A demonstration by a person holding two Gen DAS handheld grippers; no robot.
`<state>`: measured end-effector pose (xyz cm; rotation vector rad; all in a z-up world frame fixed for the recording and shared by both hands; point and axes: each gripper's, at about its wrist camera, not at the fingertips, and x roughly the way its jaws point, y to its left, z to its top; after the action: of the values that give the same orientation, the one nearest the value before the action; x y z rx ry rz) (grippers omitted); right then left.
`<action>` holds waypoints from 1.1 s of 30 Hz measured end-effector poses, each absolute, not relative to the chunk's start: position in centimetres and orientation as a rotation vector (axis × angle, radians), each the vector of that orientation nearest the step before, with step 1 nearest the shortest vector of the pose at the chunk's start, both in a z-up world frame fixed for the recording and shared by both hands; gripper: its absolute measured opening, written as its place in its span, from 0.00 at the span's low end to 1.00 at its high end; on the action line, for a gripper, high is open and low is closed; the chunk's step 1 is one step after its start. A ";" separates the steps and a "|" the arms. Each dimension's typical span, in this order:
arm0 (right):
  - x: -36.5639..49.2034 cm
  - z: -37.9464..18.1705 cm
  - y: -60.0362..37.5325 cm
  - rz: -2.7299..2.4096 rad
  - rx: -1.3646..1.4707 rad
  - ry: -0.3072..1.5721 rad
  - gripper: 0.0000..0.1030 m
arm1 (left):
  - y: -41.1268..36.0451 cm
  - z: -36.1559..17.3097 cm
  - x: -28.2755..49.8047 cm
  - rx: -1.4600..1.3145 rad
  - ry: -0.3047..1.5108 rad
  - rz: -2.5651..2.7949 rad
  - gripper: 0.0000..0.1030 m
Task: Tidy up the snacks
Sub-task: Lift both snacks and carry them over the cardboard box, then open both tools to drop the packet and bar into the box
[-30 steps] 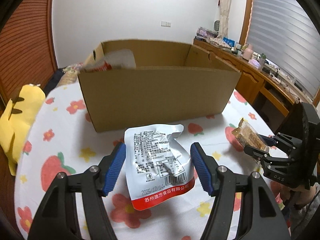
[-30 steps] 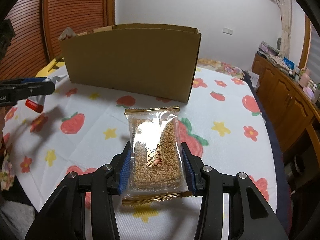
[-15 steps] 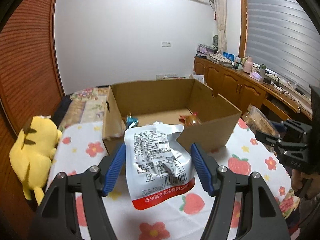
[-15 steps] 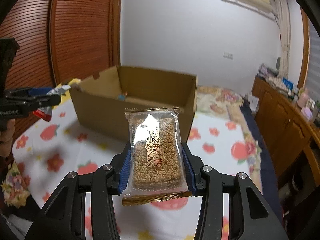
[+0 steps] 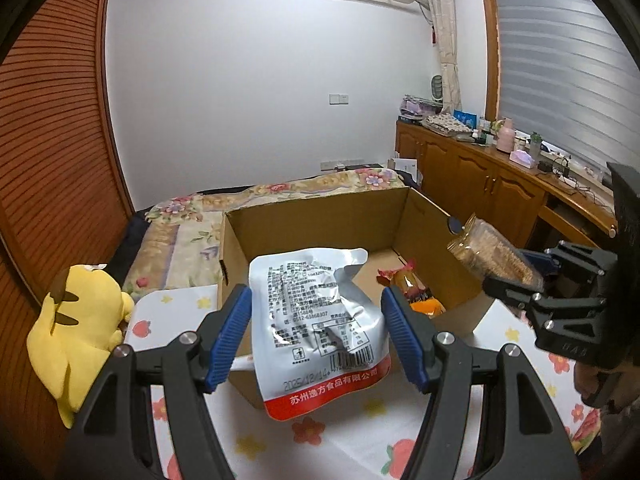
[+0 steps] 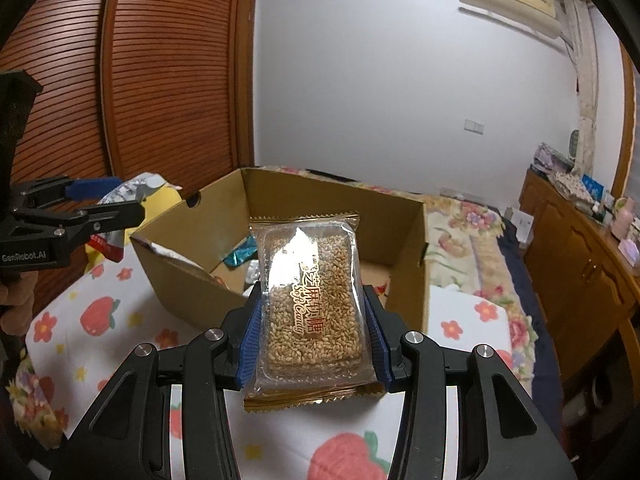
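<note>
My left gripper [image 5: 316, 300] is shut on a silver snack pouch [image 5: 320, 320] with a red bottom strip and holds it above the near wall of an open cardboard box [image 5: 320, 220]. My right gripper [image 6: 312, 296] is shut on a clear pack of sesame candy [image 6: 312, 304], raised in front of the same box [image 6: 180, 276]. In the left wrist view the right gripper [image 5: 520, 276] and its pack [image 5: 492, 256] hang over the box's right corner. The left gripper [image 6: 108, 200] shows at the left of the right wrist view. An orange-red snack [image 5: 412, 288] and a teal wrapper [image 6: 240, 254] lie inside the box.
The box stands on a table with a strawberry-and-flower cloth [image 6: 96, 316]. A yellow plush toy [image 5: 76, 328] lies at the table's left edge. A bed with floral bedding [image 5: 180, 232] is behind the box. Wooden cabinets [image 5: 480, 184] line the right wall.
Both grippers rose and came closer to the box with their snacks still gripped. The views now look down into the open box instead of at its side wall.
</note>
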<state>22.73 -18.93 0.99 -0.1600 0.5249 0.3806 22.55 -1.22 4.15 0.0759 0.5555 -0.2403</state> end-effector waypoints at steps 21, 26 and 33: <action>28.7 -0.9 -16.9 0.441 -0.145 0.557 0.45 | -1.9 1.9 28.9 0.087 0.600 -0.250 0.66; 29.7 -1.7 -16.9 0.441 -0.130 0.582 0.46 | -2.1 0.8 29.6 0.090 0.616 -0.240 0.68; 29.9 -2.3 -17.0 0.426 -0.120 0.589 0.49 | -2.0 0.5 29.6 0.083 0.606 -0.233 0.76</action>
<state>29.94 -17.01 -2.26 -0.1202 0.5886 0.4265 29.58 -2.00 0.50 0.0835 0.6059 -0.2331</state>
